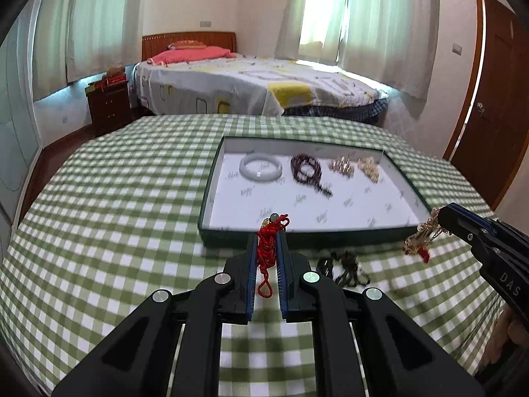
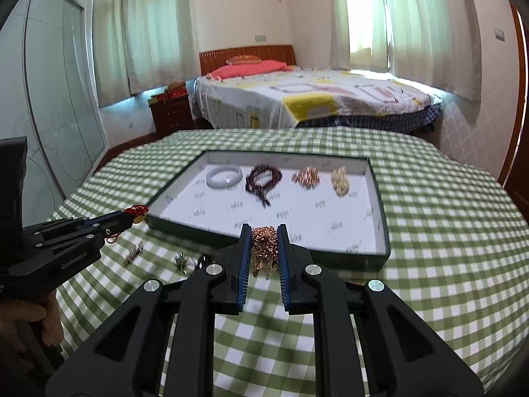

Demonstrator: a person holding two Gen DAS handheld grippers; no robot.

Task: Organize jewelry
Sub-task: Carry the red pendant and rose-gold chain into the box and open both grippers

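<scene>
Left wrist view: left hand-held gripper clamps a red cord necklace before the tray; right hand-held gripper pinches a gold chain; bench items blurred.

In the tray, left to right: bangle, bead bracelet, two chain clusters. Loose pieces lie before the tray, a bed behind it.

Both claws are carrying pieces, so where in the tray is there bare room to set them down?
The tray's near half, between the front wall and the back row, is bare. Crowded: the back row, with bangle, dark beads and two gold clusters. Loose pieces clutter the cloth before the tray's left corner.
</scene>
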